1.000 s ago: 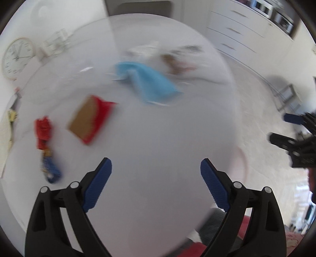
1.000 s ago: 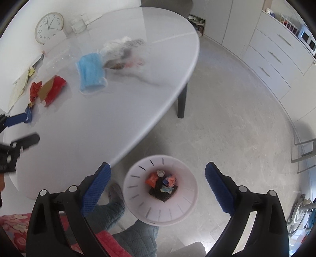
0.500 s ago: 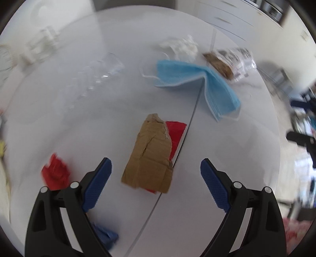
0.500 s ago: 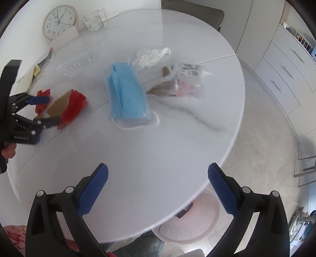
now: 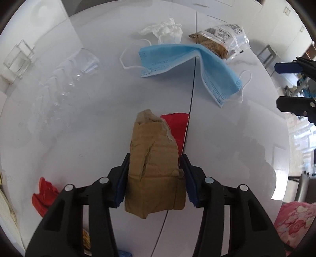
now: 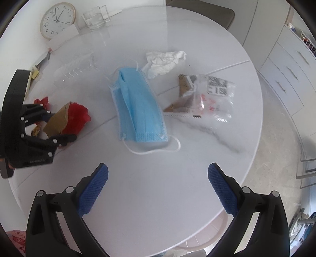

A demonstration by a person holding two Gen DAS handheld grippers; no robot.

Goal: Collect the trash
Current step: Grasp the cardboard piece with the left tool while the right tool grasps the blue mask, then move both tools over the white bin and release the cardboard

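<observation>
A torn brown cardboard piece [image 5: 154, 158] lies on the white round table [image 5: 88, 138], over a red wrapper [image 5: 176, 124]. My left gripper [image 5: 155, 168] points down at it with its jaws closing, and both blue pads touch the cardboard's sides. The right wrist view shows the same grip from the side: left gripper [image 6: 63, 126], cardboard [image 6: 59, 120]. My right gripper [image 6: 158, 181] hangs open over bare table, nothing between its fingers. Beyond it lie a blue face mask [image 6: 138, 106], a crumpled white tissue [image 6: 164, 60] and a clear plastic bag [image 6: 213, 96].
A crumpled red wrapper [image 5: 44, 194] lies left of the left gripper. A clear plastic tray [image 5: 65, 79] rests further back on the left. A clock [image 6: 57, 19] and a glass box [image 6: 96, 16] stand at the far edge. A pale bin [image 6: 217, 233] shows under the near rim.
The left gripper came over the cardboard, sank, and its jaws went from wide apart to touching the cardboard's sides. The right gripper moved from above the bin to over the table.
</observation>
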